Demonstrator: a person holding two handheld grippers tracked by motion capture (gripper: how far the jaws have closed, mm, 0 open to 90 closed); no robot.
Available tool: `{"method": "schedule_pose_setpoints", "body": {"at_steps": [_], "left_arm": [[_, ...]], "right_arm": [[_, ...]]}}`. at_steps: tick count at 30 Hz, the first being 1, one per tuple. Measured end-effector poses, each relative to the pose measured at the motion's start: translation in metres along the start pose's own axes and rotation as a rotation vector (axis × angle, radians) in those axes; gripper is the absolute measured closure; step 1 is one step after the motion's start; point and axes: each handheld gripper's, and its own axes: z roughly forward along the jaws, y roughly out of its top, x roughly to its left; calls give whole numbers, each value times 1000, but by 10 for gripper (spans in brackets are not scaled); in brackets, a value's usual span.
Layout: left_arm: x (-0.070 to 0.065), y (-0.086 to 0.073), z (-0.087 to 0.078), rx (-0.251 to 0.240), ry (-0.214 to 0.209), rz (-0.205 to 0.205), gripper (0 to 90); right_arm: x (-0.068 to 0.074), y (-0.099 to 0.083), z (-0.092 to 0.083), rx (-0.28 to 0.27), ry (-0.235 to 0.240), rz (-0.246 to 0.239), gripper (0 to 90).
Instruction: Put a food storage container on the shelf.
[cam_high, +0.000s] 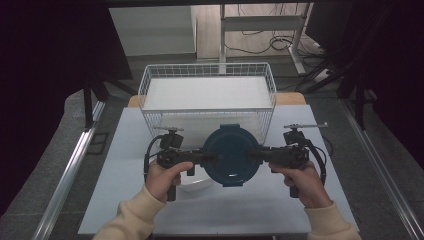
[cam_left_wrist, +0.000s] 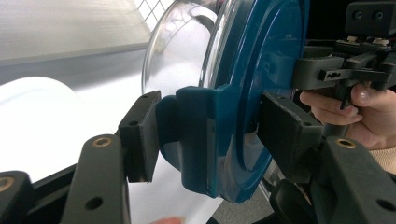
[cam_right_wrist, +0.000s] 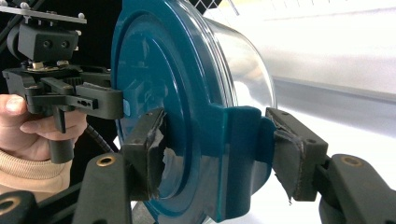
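Note:
A round clear container (cam_left_wrist: 182, 51) with a dark teal lid (cam_high: 231, 155) is held off the white table between both grippers, lid facing up toward the high view. My left gripper (cam_high: 210, 158) is shut on the lid's left latch tab (cam_left_wrist: 201, 135), one pad on each side of it. From the opposite side my right gripper (cam_high: 253, 155) is shut on the other latch tab (cam_right_wrist: 233, 154). The clear bowl (cam_right_wrist: 247, 60) hangs below the lid. Both hands (cam_high: 162, 177) grasp the handles level.
A white wire basket (cam_high: 207, 95) stands just beyond the container at the table's far side. A white round dish (cam_high: 196, 186) lies on the table (cam_high: 135, 210) under the container's near edge. Dark floor and metal rails flank the table.

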Motion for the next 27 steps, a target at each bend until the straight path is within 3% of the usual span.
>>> {"method": "schedule_pose_setpoints", "body": {"at_steps": [27], "left_arm": [[-4, 42, -24, -32, 4, 17, 412]], "right_arm": [[18, 49, 3, -2, 5, -36, 406]]}}
